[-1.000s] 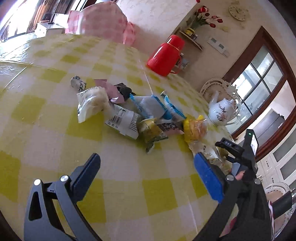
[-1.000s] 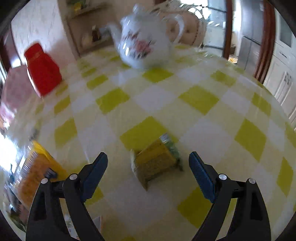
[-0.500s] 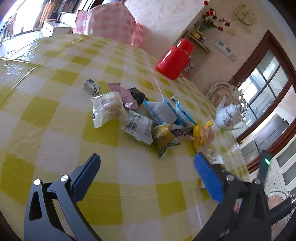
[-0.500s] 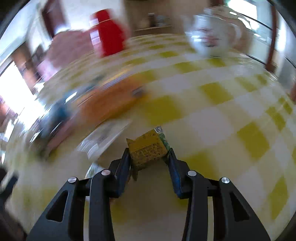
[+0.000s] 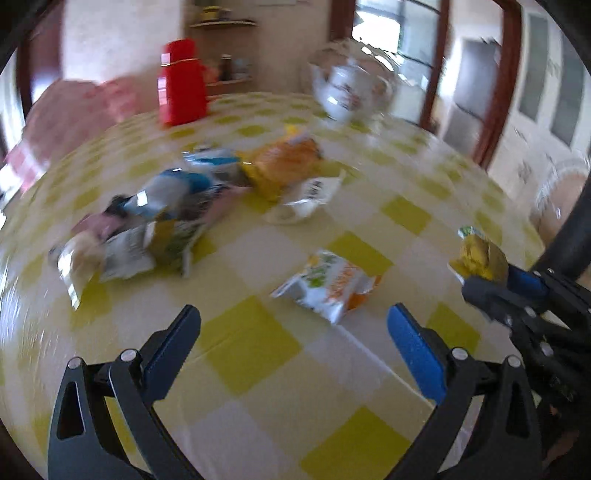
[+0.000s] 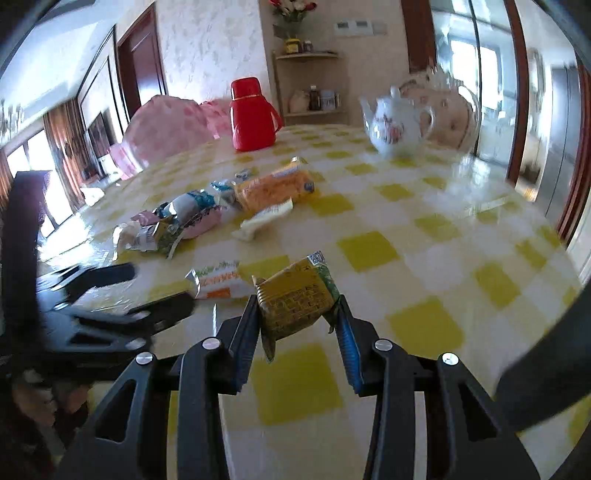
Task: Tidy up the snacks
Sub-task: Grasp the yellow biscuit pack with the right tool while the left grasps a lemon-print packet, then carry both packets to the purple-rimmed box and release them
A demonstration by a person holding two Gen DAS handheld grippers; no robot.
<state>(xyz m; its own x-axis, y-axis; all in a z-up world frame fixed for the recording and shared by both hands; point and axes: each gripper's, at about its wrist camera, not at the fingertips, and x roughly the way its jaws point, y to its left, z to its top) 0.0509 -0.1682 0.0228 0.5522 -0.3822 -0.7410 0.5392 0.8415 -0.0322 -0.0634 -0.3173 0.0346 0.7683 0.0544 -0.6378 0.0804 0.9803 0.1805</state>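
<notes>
Home dining room. Table with yellow-checked cloth (image 6: 369, 251), red thermos (image 6: 252, 115), floral china teapot (image 6: 395, 127), pink-covered chairs (image 6: 166, 125), corner shelf (image 6: 308, 85) with jars, vase of flowers (image 6: 291, 11), wood-framed glass doors (image 6: 476, 74).

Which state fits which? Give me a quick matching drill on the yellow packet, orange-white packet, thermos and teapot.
Things:
1. yellow packet
2. orange-white packet
3. thermos
4. teapot

States:
A. red, upright at the far side of the table
B. lying flat alone, ahead of the open left gripper
C. white with flowers, upright
D. clamped in the right gripper

Pairs: 1-D, 2-B, 3-A, 4-C
</notes>
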